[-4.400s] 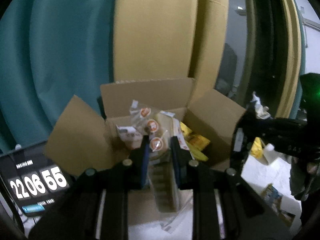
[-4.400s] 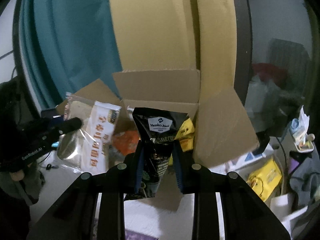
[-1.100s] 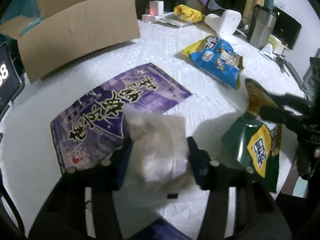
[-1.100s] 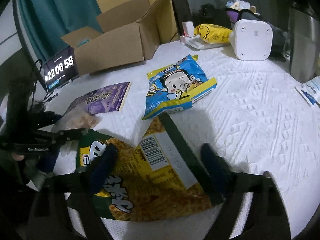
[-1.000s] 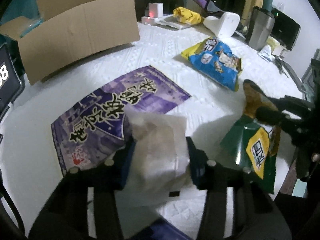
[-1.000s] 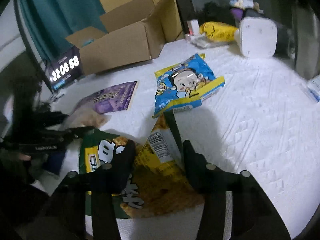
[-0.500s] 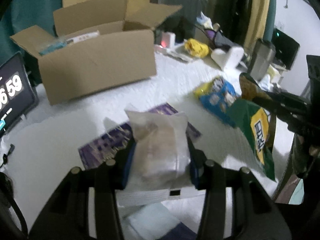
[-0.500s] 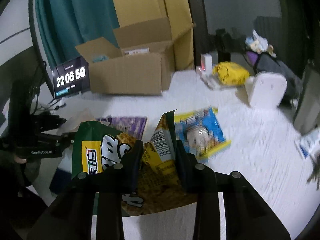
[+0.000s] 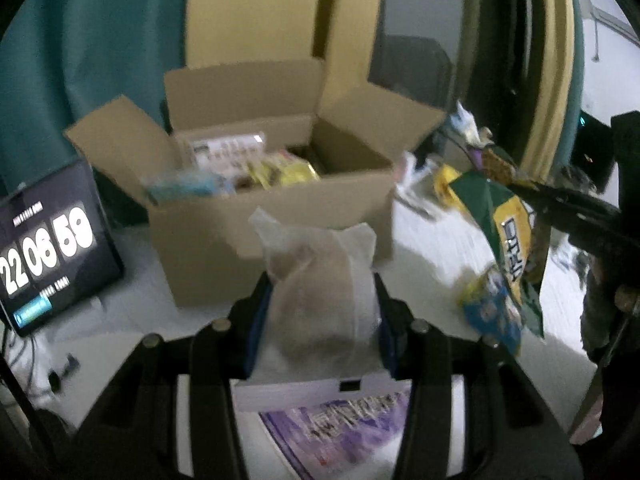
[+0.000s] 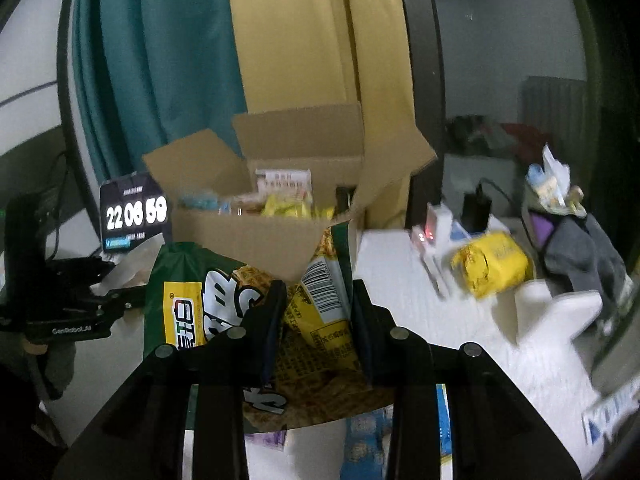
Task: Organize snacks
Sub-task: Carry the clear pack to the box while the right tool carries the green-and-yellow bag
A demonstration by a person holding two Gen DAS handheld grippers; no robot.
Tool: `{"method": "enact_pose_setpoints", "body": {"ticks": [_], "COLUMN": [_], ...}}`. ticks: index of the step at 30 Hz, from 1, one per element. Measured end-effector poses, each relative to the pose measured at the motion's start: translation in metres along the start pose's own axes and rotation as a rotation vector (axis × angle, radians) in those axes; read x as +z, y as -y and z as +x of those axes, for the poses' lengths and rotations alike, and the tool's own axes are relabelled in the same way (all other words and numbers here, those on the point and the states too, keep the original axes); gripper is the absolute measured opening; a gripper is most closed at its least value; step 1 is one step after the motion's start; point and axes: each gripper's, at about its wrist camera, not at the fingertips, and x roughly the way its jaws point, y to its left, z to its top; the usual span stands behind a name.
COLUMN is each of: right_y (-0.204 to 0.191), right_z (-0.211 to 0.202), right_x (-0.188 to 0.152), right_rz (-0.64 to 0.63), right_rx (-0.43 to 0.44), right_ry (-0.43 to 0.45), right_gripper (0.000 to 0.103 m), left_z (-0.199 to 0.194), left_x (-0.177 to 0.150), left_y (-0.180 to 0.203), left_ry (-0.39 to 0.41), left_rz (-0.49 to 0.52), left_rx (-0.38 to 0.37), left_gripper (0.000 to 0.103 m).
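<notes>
My left gripper (image 9: pixel 320 308) is shut on a clear bag of pale snacks (image 9: pixel 320 292), held up in front of the open cardboard box (image 9: pixel 272 232). The box holds several snack packs. My right gripper (image 10: pixel 318 312) is shut on a green and yellow chip bag (image 10: pixel 224 320), lifted off the table, in front of the same box (image 10: pixel 248 240). The chip bag also shows at the right of the left wrist view (image 9: pixel 504 232). The left gripper with its clear bag shows at the left of the right wrist view (image 10: pixel 116 296).
A purple snack bag (image 9: pixel 344 432) and a blue snack bag (image 9: pixel 488 316) lie on the white table. A clock display (image 9: pixel 44 256) stands left of the box. A yellow packet (image 10: pixel 492 272), a white device (image 10: pixel 556 312) and clutter sit at the right.
Both grippers have lifted their bags off the table and swung up toward the cardboard box, which now fills the middle of both views.
</notes>
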Motion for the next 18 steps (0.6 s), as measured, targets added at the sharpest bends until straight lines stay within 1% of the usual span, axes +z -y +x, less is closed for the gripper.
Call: {"method": "enact_pose_setpoints", "body": {"ticks": [6, 10, 18], "right_y": [-0.004, -0.006, -0.003], "right_z": [0.040, 0.066, 0.131], "right_x": [0.048, 0.070, 0.110], "right_rz": [0.006, 0.016, 0.079], "right_rx": [0.010, 0.014, 0.014], "right_ry": [0.045, 0.057, 0.056], "right_gripper": [0.034, 0.034, 0.035], "left_z": [0.012, 0.028, 0.061], "left_x": [0.040, 0.064, 0.101], "left_y": [-0.029, -0.054, -0.100], "left_ry": [0.067, 0.095, 0.106], "left_rz": [-0.022, -0.054, -0.114], "left_rx": [0.036, 0.058, 0.111], "left_gripper": [0.047, 0.047, 0.047]}}
